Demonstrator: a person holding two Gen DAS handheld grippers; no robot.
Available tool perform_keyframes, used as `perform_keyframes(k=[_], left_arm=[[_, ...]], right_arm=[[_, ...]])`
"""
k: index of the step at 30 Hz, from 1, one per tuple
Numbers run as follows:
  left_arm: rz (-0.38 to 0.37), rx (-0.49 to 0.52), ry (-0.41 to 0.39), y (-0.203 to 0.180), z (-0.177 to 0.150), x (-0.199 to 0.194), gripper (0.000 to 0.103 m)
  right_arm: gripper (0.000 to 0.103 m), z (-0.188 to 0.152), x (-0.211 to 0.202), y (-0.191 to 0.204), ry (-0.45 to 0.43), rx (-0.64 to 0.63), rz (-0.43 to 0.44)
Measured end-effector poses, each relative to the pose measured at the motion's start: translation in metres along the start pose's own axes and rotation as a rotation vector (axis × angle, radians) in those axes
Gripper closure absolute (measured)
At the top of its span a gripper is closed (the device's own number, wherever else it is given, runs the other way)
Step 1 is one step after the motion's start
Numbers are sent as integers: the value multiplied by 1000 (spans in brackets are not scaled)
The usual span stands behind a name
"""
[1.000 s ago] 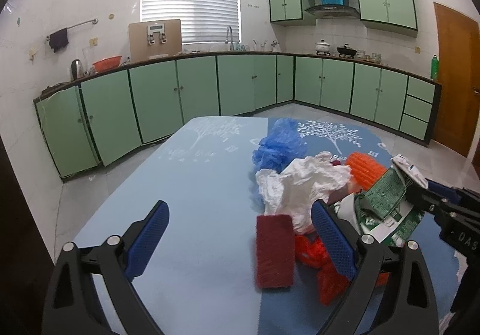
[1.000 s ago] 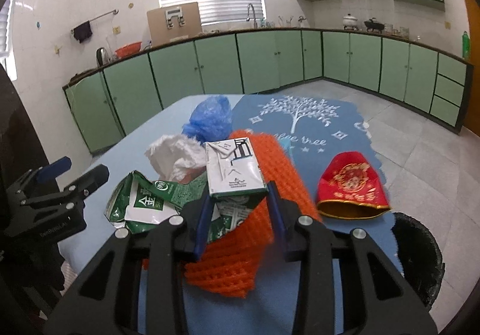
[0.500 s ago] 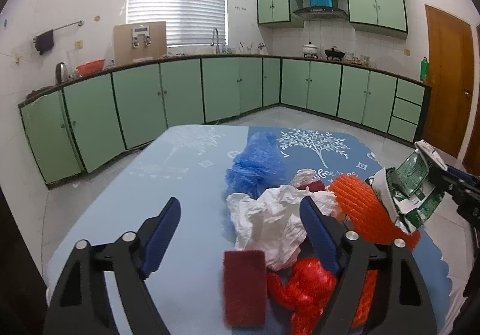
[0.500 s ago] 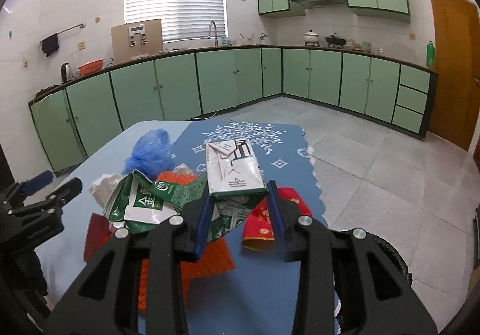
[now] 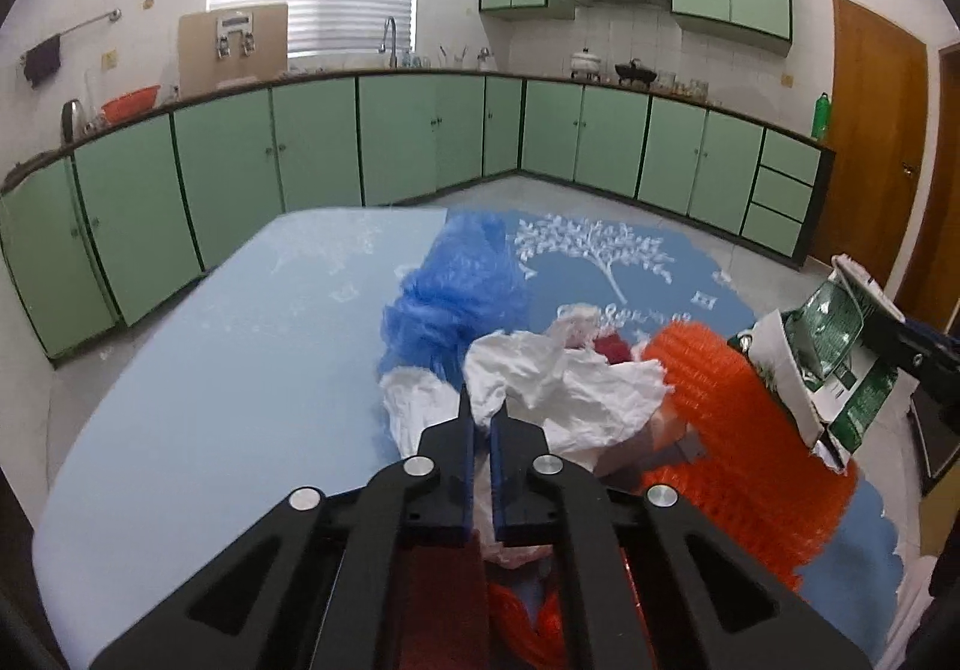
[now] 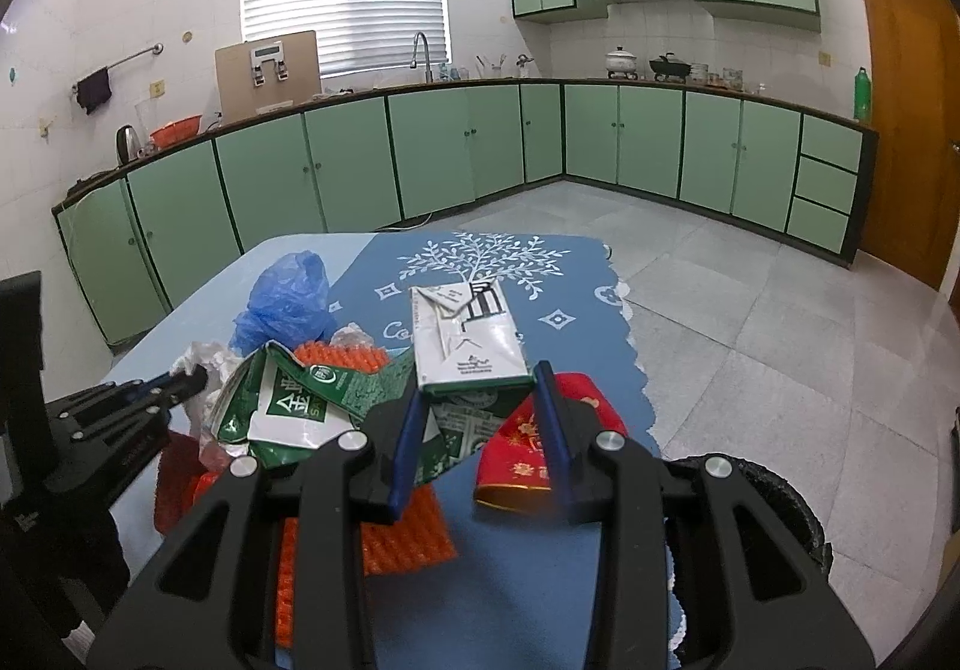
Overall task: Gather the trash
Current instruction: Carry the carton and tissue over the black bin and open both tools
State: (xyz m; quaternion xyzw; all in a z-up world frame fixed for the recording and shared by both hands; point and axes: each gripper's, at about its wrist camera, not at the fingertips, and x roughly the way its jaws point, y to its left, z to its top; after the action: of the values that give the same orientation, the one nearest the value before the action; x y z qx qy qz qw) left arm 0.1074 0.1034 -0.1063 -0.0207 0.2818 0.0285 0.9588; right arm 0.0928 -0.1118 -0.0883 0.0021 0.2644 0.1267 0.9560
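Note:
My left gripper (image 5: pixel 482 412) is shut on the edge of a crumpled white plastic bag (image 5: pixel 558 388) in the trash pile on the blue table (image 5: pixel 228 358). My right gripper (image 6: pixel 480 400) is shut on a flattened white and green carton (image 6: pixel 468 337), with torn green and white carton pieces (image 6: pixel 294 400) hanging at its left. The carton shows at the right of the left wrist view (image 5: pixel 840 352). An orange foam net (image 5: pixel 738 430), a blue plastic bag (image 5: pixel 456 298) and a red pouch (image 6: pixel 534 448) lie on the table.
A dark red scouring pad (image 5: pixel 444 604) and red netting (image 5: pixel 528 628) lie under my left gripper. A black-lined bin (image 6: pixel 774 508) stands at the table's near right corner. Green cabinets (image 6: pixel 450 154) run along the walls. A wooden door (image 6: pixel 912 118) is at the right.
My left gripper moved forward over the red pad and closed from wide open onto the white bag. My right gripper kept hold of the carton, with little change in view.

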Motion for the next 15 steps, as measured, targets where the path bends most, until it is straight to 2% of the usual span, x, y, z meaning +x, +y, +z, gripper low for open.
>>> perform_keyframes(k=[7, 15], left_arm=[[-27, 0, -97, -6, 31, -38, 100], [-130, 22, -179, -35, 65, -76, 100]], right_arm=[[69, 13, -20, -9, -54, 15, 0], [69, 30, -57, -38, -123, 56, -59]])
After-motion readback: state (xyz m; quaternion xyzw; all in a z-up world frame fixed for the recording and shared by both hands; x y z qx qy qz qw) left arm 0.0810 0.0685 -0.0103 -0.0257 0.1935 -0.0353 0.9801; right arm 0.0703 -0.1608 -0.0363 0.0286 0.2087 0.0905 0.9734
